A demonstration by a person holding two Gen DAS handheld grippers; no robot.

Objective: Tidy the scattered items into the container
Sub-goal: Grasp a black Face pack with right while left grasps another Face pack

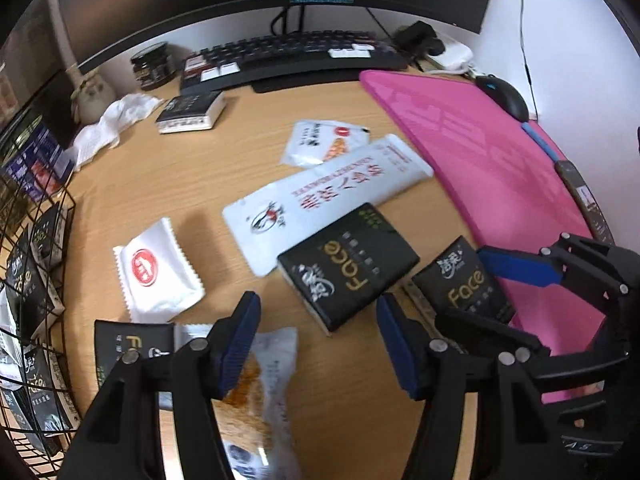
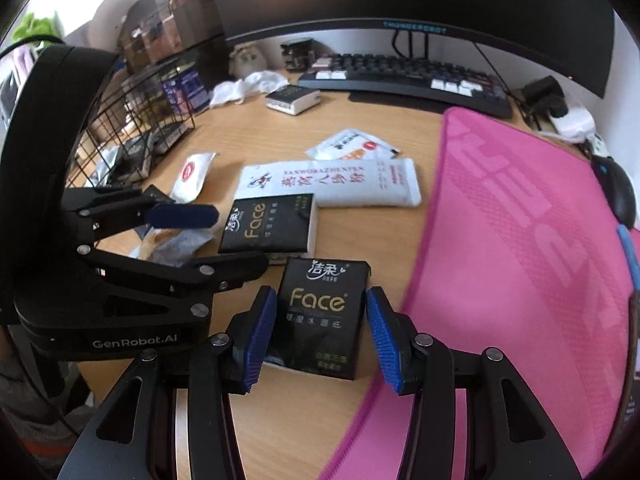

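My left gripper [image 1: 316, 344] is open and empty above the wooden desk, just before a black Face tissue pack [image 1: 348, 266]. A snack packet [image 1: 260, 396] lies under its left finger. My right gripper [image 2: 322, 336] is open, its pads on either side of a second black Face tissue pack [image 2: 322, 316], which also shows in the left wrist view [image 1: 464, 284]. A long white packet [image 1: 328, 196], a small white sachet [image 1: 158, 276] and another white sachet [image 1: 324, 142] lie scattered. The black wire basket [image 1: 36, 280] at the left holds several tissue packs.
A pink mat [image 1: 492, 168] covers the right of the desk. A keyboard [image 1: 296, 56], monitor, mouse [image 1: 506, 94], small box [image 1: 192, 112], jar [image 1: 154, 64] and crumpled tissue [image 1: 116, 120] stand at the back. Another Face pack [image 1: 128, 352] lies near the basket.
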